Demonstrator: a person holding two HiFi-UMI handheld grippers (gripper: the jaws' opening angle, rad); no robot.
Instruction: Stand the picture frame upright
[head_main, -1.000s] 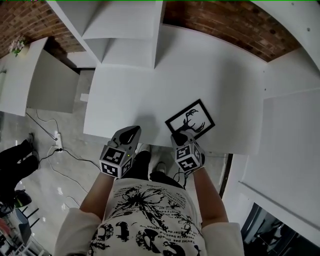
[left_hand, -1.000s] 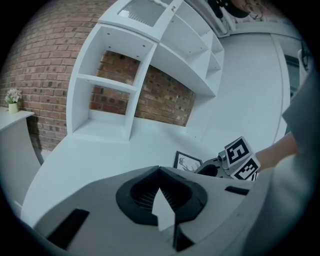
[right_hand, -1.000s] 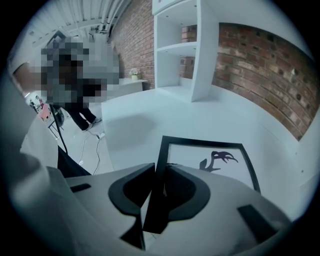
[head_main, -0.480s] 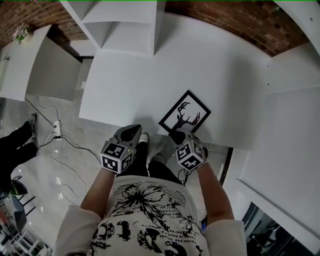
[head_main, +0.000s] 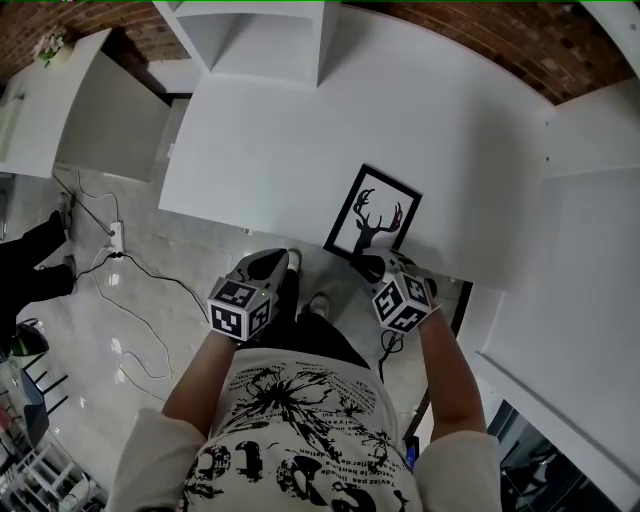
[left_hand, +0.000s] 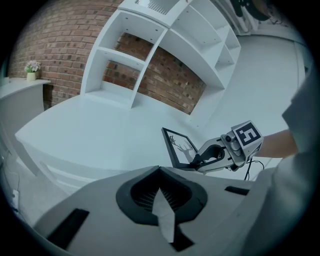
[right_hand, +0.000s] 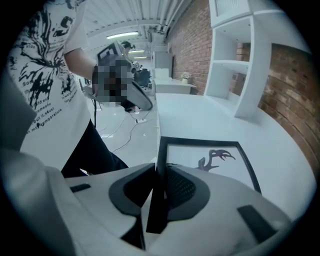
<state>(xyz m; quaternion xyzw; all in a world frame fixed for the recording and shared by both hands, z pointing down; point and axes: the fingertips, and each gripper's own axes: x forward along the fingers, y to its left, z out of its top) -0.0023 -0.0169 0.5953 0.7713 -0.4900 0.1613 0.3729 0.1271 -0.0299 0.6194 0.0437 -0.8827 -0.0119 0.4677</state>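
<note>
The right gripper has its fingers clamped on the black edge of the deer picture frame. The frame is tipped up near the white tabletop's front edge. The left gripper has its fingers together, holding nothing.

Your left gripper has its fingers pressed together with nothing between them. Beyond the fingers and a little to their right, the picture frame rises at a tilt over the white worktop. Its deer print shows, and your right gripper clasps its lower edge. Farther beyond, white shelves stand against a brick wall. Far to the left is a small flower pot.
</note>
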